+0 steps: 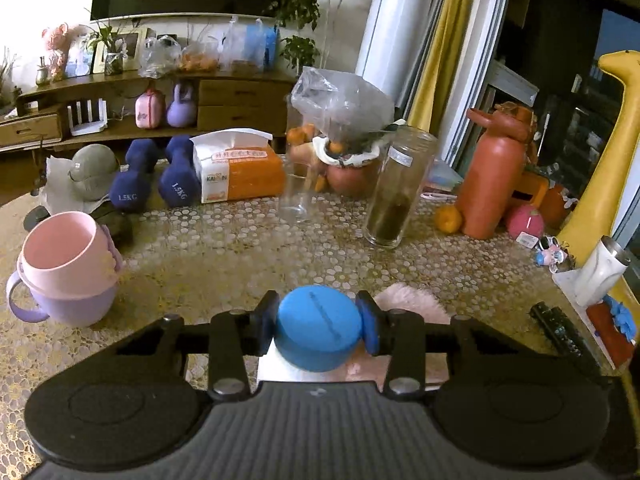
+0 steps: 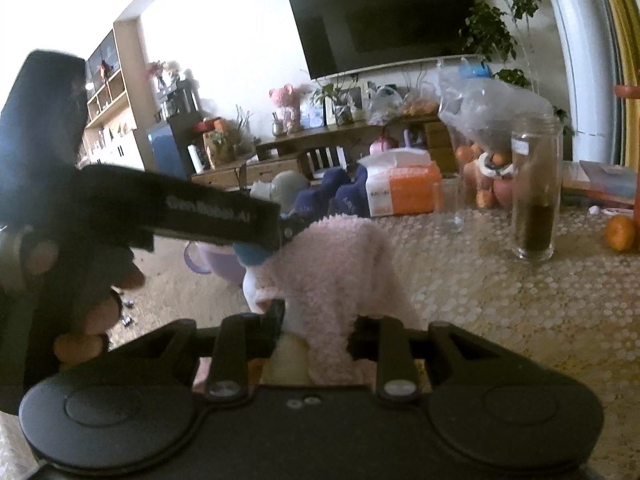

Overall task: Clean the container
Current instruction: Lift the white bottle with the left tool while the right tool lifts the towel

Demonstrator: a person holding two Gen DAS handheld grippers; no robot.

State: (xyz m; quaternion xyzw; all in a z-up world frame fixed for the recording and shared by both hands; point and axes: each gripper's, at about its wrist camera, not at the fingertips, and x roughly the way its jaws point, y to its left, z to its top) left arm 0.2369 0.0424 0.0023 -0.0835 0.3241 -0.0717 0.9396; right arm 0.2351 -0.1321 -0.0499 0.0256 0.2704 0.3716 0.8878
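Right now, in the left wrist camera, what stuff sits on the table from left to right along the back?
Grey cap → blue dumbbells → orange tissue box → empty clear glass → tall glass jar with dark stuff at the bottom → loose orange → orange-red bottle.

- The blue cap (image 1: 318,326) is looking like smooth, matt plastic.
- The pink cloth (image 2: 336,264) is showing a fluffy, rough pile.
- The tall jar (image 1: 400,184), at one o'clock from the cap, is gleaming as clear glass.
- The surface (image 1: 224,248) is wearing a lacy, textured cover.
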